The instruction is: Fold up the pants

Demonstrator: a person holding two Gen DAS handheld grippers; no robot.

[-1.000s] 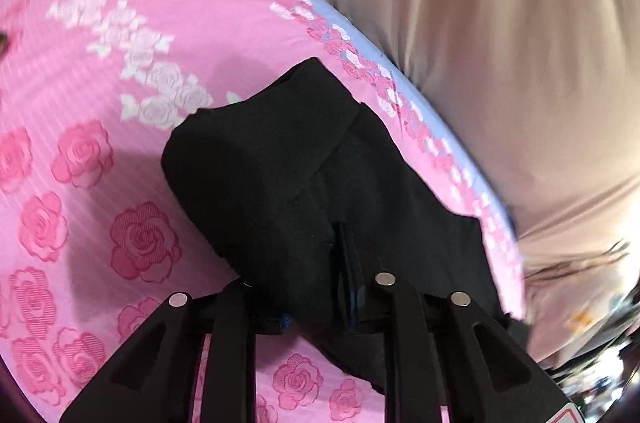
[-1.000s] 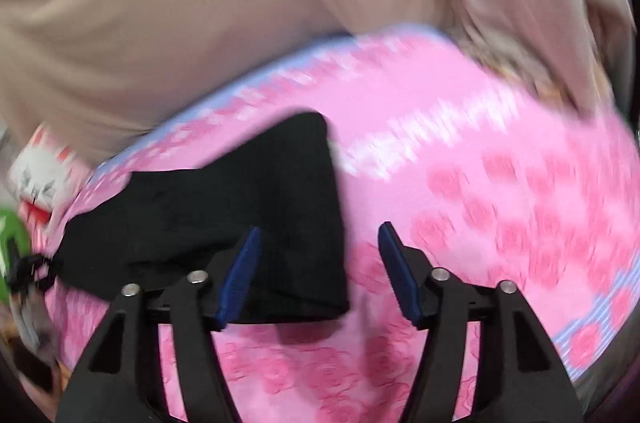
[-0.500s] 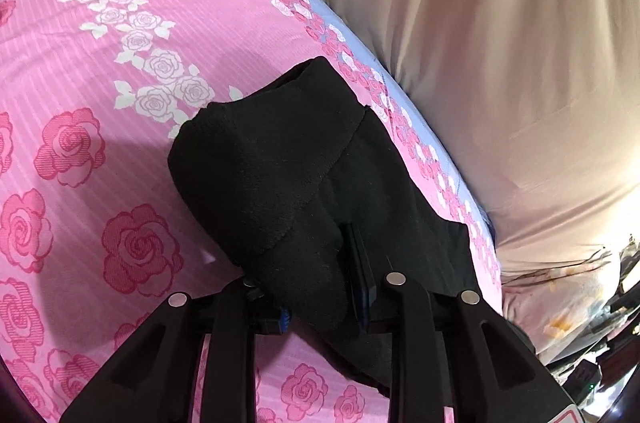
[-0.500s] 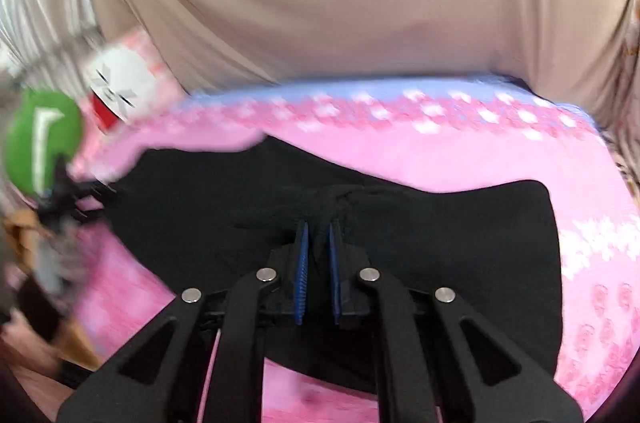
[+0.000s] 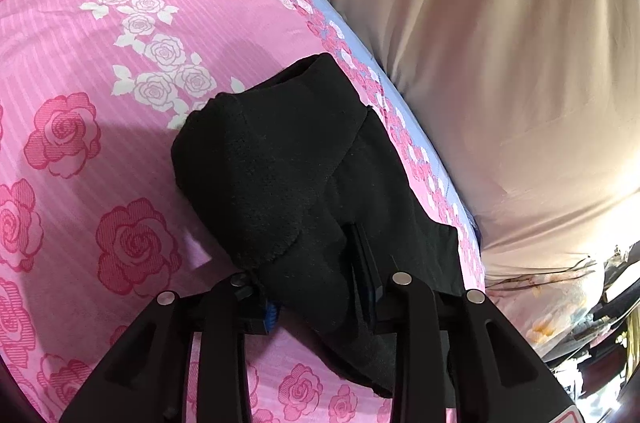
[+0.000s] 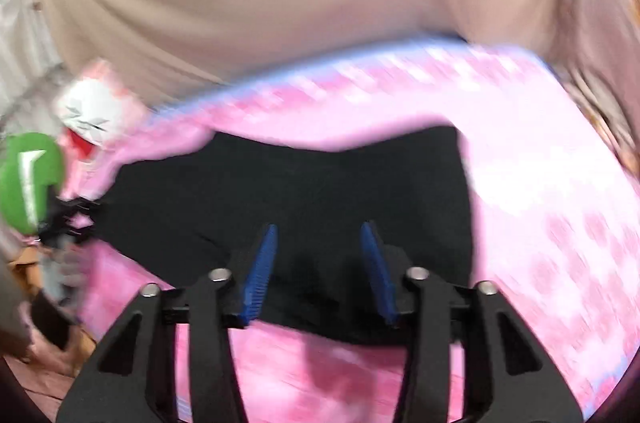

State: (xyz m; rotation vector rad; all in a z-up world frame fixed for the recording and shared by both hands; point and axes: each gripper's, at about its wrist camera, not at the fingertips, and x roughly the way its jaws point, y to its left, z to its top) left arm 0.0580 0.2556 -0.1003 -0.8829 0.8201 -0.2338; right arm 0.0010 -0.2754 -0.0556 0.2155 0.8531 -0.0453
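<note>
Left fingers: the left gripper [image 5: 320, 287] has a thick bunch of the black pants [image 5: 288, 159] between its fingers. The fingers are slowly opening, but the cloth is packed tight there, so it looks like a grip.

Right fingers: the right gripper [image 6: 318, 263] has its blue pads [image 6: 260, 271] apart and opening. Black cloth lies under and between them, but the pads do not press on it.

Where the pants are: on the pink rose bedsheet [image 5: 100, 63], near its blue edge. In the left view they fill the middle and lower middle of the frame. In the right view the pants [image 6: 340, 191] spread across the middle.

Long way of the pants: in the right view they run from left to right, so they lie sideways in front of the right fingers.

Nearer hand: both are right at the cloth. The left one has the cloth, so I think the next fold turns on it.

Only the left view shows: the top layer folded over, with its fuzzy edge, and the beige cloth [image 5: 500, 43] in the upper right.

Only the right view shows: the whole width of the pants, a green thing [image 6: 28, 183] and a white toy [image 6: 88, 111] at the left. This view is blurry.
</note>
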